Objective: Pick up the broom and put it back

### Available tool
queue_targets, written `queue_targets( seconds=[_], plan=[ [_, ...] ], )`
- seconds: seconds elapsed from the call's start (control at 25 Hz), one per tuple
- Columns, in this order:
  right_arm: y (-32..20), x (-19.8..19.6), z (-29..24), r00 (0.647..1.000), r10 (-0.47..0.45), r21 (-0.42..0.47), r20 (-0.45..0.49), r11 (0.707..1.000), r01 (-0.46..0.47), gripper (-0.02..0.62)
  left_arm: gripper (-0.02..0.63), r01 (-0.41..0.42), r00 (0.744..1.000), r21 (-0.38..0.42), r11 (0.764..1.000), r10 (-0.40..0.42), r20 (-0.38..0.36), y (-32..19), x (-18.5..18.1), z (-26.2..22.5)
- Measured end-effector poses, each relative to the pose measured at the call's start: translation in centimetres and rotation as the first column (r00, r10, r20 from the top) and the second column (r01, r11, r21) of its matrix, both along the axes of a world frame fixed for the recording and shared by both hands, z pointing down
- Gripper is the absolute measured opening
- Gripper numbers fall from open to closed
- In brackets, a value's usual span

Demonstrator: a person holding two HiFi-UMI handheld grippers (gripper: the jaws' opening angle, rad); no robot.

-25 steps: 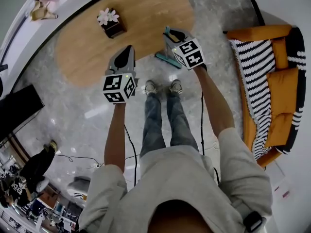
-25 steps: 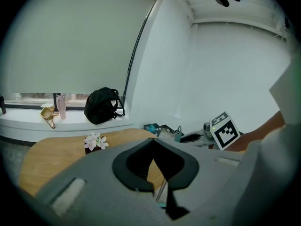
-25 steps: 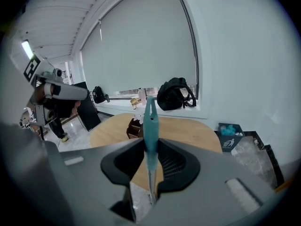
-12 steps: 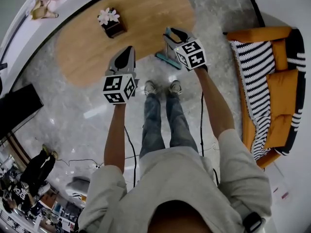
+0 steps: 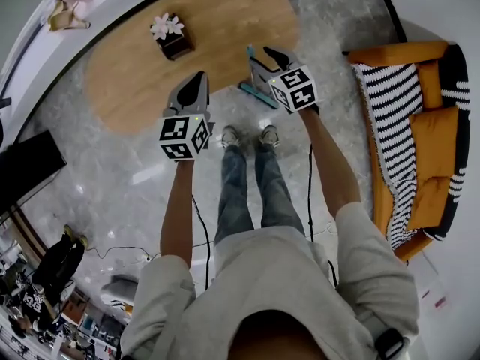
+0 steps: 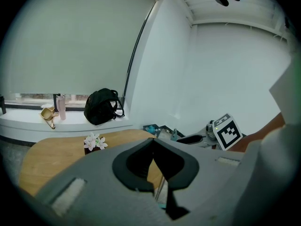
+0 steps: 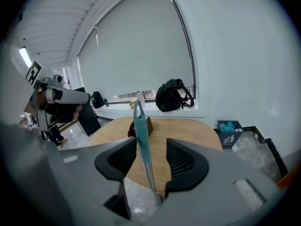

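My right gripper (image 7: 151, 160): jaws just been opening, now wide. Teal broom (image 7: 140, 126) handle upright between them, unclamped; its head on floor beside wooden desk (image 5: 135, 81). My left gripper (image 6: 154, 160): jaws together, empty.

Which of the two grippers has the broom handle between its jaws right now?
The right gripper: its jaws have just been opening, with the teal broom handle standing between them. The left gripper has its jaws together, empty.
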State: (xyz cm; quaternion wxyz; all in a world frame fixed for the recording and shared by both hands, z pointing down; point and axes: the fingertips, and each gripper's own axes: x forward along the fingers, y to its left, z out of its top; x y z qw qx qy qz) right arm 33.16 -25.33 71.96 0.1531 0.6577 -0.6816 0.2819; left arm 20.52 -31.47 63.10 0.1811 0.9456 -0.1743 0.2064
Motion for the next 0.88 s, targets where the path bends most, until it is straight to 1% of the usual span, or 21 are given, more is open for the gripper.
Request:
queue_targets(
  seconds=[0.6,0.68,0.88],
  plan=[
    [2.1,-0.2,-1.3,0.999,0.035,0.015,-0.012,0.999,-0.035,0.196,0.002,-0.008,1.0,0.002,1.0,0.008,-0.013,1.3,0.2,-0.6],
    [2.3,0.1,-1.9,0.999,0.052,0.03,-0.016,0.998,-0.051,0.181,0.002,-0.007,1.0,0.007,1.0,0.008,-0.016,1.4,0.2,-0.9],
    [3.0,1.3,-5.1,0.992,0.127,0.092,-0.028,0.988,-0.124,0.084,0.002,0.0,1.0,0.033,0.999,0.001,-0.031,0.8,0.4,-2.9]
  ],
)
